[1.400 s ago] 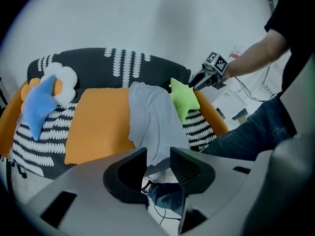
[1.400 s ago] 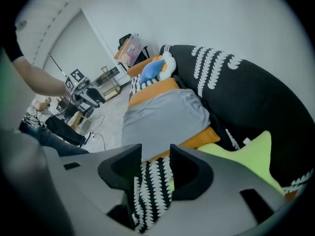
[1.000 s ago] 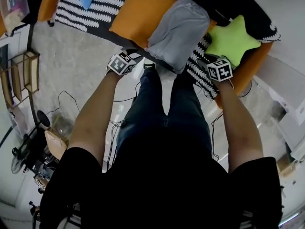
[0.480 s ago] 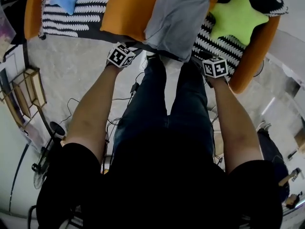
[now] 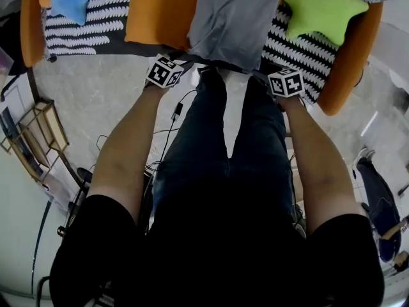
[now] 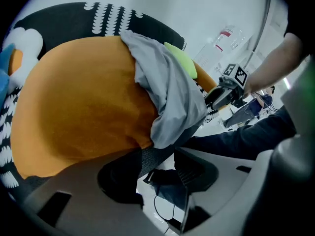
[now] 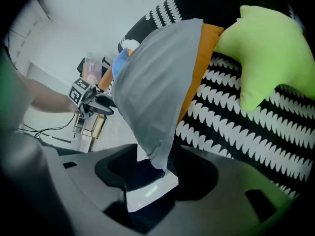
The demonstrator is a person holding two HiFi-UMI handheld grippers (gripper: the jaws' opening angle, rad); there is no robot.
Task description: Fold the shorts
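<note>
Both forearms stretch forward and down, side by side, toward the near hem of the grey shorts (image 5: 233, 18), which lie spread over an orange cushion (image 5: 160, 11) on the sofa (image 5: 348, 62). The left gripper (image 6: 157, 173) points at the shorts' left hem corner and the right gripper (image 7: 150, 178) at their right one. Both grippers' jaws have just been opening and stand wide apart. The right corner hangs unpinched between the right jaws, and the left corner lies just beyond the left jaws.
</note>
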